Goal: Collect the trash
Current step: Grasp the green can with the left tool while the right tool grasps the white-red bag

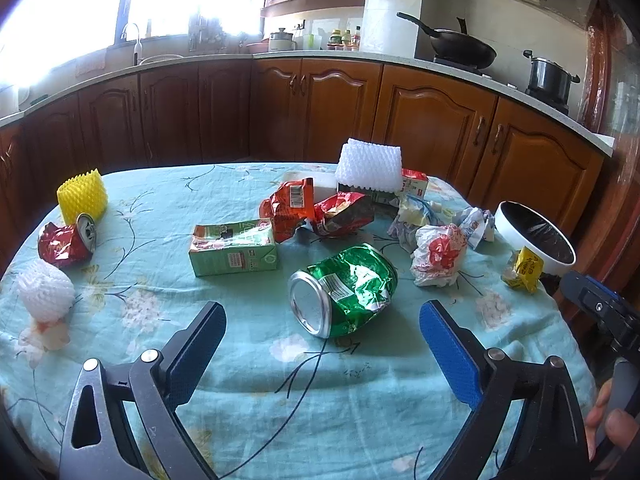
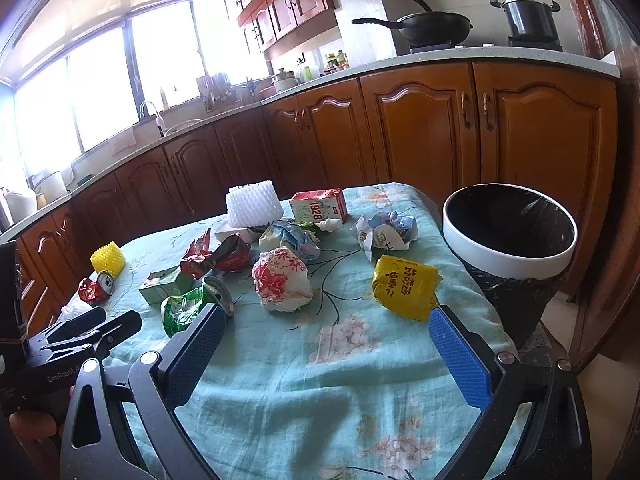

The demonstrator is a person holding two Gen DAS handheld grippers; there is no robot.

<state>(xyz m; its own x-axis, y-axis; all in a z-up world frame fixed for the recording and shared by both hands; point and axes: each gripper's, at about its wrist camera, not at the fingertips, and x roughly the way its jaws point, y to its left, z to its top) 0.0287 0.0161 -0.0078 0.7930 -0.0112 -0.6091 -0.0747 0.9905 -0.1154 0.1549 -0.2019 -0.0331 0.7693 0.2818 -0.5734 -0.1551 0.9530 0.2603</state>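
The left hand-held gripper stands wide open over the worktop, nothing between its pads. The crushed green can lies just ahead at 12 o'clock, inside the line of the open jaws but clear of both pads. It rests on its side, silver end toward the gripper and slightly toward 7 o'clock, long axis running away toward 1 o'clock (so the jaws would close across its dented flanks). The right hand-held gripper is likewise open and empty; from it the can sits at 10 o'clock, beside its left finger, while the yellow packet lies just beyond its right finger at 1 o'clock. The bin stands at 2 o'clock, off the worktop edge. Judgement: the left hand is better aligned on the can.
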